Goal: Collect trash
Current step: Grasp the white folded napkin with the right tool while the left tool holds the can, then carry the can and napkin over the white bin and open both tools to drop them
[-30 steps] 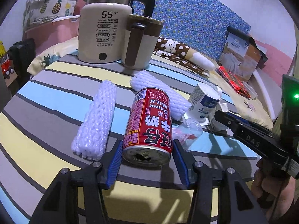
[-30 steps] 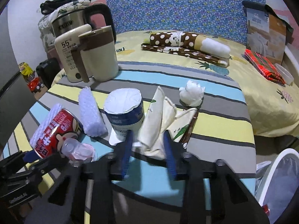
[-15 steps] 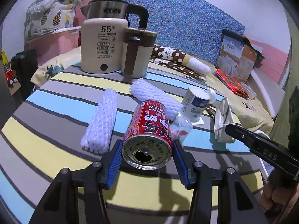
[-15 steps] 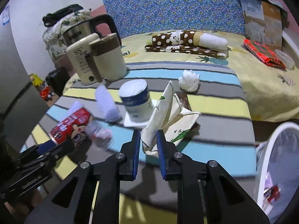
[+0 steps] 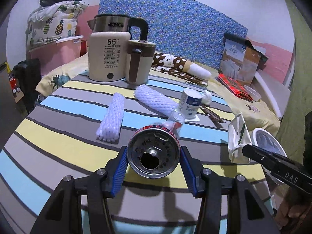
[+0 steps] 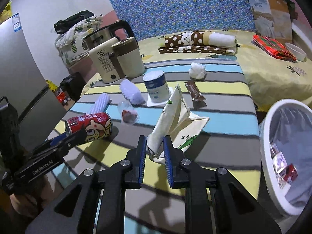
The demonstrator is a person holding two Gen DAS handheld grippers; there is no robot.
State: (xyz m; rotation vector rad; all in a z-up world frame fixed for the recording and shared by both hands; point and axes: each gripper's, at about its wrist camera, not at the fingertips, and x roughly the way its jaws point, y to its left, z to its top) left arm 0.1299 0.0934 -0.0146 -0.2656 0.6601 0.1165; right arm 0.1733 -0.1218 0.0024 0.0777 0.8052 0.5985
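Note:
My left gripper [image 5: 154, 154] is shut on a red drink can [image 5: 154, 154], held above the striped table with its opened top facing the camera; the can also shows in the right wrist view [image 6: 89, 127]. My right gripper [image 6: 154, 148] is shut on a cream paper bag [image 6: 167, 115] and lifts one end off the table; the bag also shows in the left wrist view [image 5: 238, 136]. A white bin [image 6: 273, 120] with a liner stands at the right, with some trash inside.
On the striped table [image 5: 58, 124] lie two white foam nets [image 5: 112, 120], a clear plastic cup [image 6: 128, 113], a white-blue tub [image 6: 156, 87], a brown wrapper [image 6: 195, 93] and a tissue ball [image 6: 198, 71]. A kettle [image 5: 109, 58] and mug [image 5: 139, 62] stand at the back.
The left gripper has lifted the can and tipped it so its top faces the camera. The right gripper has closed on the paper bag and raised it, moving back towards the bin.

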